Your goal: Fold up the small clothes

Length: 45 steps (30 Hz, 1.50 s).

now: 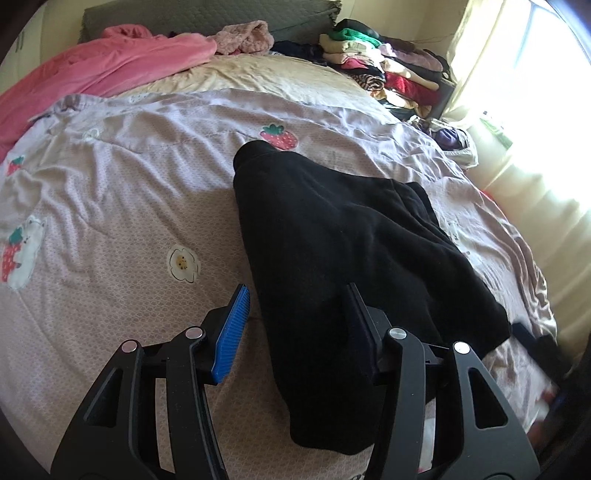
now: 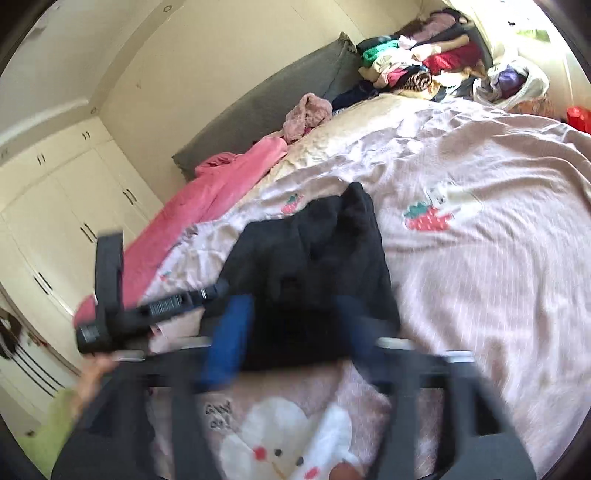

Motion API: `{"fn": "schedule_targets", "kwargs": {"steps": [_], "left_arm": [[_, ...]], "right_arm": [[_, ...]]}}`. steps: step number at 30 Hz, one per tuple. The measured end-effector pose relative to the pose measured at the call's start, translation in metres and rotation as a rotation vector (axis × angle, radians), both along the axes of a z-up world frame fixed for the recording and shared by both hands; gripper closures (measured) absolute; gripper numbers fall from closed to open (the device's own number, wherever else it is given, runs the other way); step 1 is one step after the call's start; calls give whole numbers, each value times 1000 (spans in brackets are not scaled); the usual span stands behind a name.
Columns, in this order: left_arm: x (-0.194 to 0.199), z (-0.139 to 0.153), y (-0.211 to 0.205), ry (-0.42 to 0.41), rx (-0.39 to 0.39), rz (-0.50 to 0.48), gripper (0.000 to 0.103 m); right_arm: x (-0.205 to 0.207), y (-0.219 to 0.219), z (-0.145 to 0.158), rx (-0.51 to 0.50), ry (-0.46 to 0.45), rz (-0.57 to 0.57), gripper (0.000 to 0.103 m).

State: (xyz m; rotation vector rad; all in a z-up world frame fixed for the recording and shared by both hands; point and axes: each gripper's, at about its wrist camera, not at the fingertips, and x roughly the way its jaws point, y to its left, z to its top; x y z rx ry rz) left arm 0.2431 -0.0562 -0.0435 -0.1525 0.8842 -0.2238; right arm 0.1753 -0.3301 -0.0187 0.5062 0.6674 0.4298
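A black garment (image 1: 332,266) lies partly folded on the lilac strawberry-print bedspread (image 1: 129,192). My left gripper (image 1: 295,306) is open, its blue-padded fingers (image 1: 232,332) straddling the garment's near left edge, just above the cloth. In the right wrist view the same black garment (image 2: 314,266) lies ahead. My right gripper (image 2: 291,325) is open and blurred by motion, its fingers on either side of the garment's near edge. The left gripper's body (image 2: 147,310) shows at the left of that view.
A pink blanket (image 1: 110,66) lies along the bed's far left. A pile of folded clothes (image 1: 388,70) sits at the far right corner by a grey headboard (image 1: 207,18). A sunlit curtain (image 1: 535,129) hangs on the right. White wardrobes (image 2: 74,206) stand beyond the bed.
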Motion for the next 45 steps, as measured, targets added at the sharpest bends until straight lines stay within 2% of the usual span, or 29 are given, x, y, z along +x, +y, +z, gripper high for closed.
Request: {"fn": "schedule_targets", "kwargs": {"steps": [3,5,7,9,12,14,16,19,22,24,26,27,28,30,32,41,45], "left_arm": [[-3,0,-3,-7,14,-15,60],[-5,0,-2,-5,5,-17,60],[-5,0,-1,-3,3,-23,60],[-5,1,-3,-4,8,-30,60],[-7,1,-5,-5,12,-35,60],[-8,2,-6,-8,17,-42,60],[-9,3,-7,-9,14,-46,60],[-10,5,-9,-7,13,-52,60],[-12,8,-10,-7,-1,-69,60],[-14,8,-11,-5,-14,-77,58],[-14,6,-14,7,-11,-86,57],[-14,5,-15,9,-9,-88,57],[-14,3,-16,13,-1,-87,56],[-14,0,-16,17,-3,-85,54],[-15,0,-14,16,-5,-81,54],[-20,0,-14,13,-2,-80,49],[-25,0,-12,11,2,-80,49]], "right_arm": [[34,1,1,-61,102,25,25],[57,2,-4,-65,162,31,25],[76,4,-12,-9,227,51,24],[85,9,-16,7,251,98,26],[95,19,-16,-26,245,128,52],[97,28,-15,-46,235,147,57],[96,36,-11,-97,204,149,79],[89,40,0,-175,144,143,85],[79,34,13,-205,77,133,85],[80,30,9,-222,86,114,85],[84,27,-8,-259,129,101,84],[86,26,-15,-265,149,101,79],[87,25,-24,-291,173,79,65],[86,19,-29,-281,179,50,52],[83,13,-29,-254,182,42,52],[73,14,-30,-295,187,-1,48],[63,16,-21,-320,156,-4,46]]}}
